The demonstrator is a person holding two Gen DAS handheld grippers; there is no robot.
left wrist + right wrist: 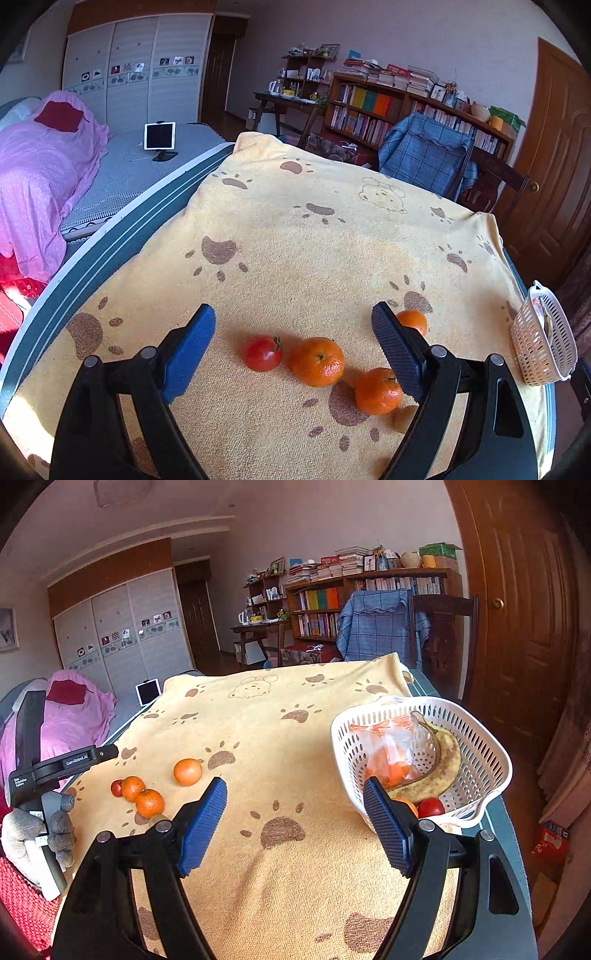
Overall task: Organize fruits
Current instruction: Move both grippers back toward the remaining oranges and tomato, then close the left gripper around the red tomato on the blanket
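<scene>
On the yellow paw-print towel (295,229) lie a small red tomato (262,353), two tangerines (317,361) (377,391) close together, and a third tangerine (412,321) behind my right finger. My left gripper (295,350) is open and empty, low over the tomato and tangerines. The white basket (476,746) stands at the towel's right edge and holds a spotted banana (443,764), a plastic bag of orange pieces (391,749), a red tomato (430,807) and an orange fruit. My right gripper (295,823) is open and empty, just left of the basket.
The towel covers a table with a blue-striped edge (122,240). A bed with a pink cover (44,173) and a tablet (159,136) lie to the left. A chair with a blue cloth (424,155), bookshelves and a wooden door (550,162) are behind. A pale small object (404,419) lies by the nearest tangerine.
</scene>
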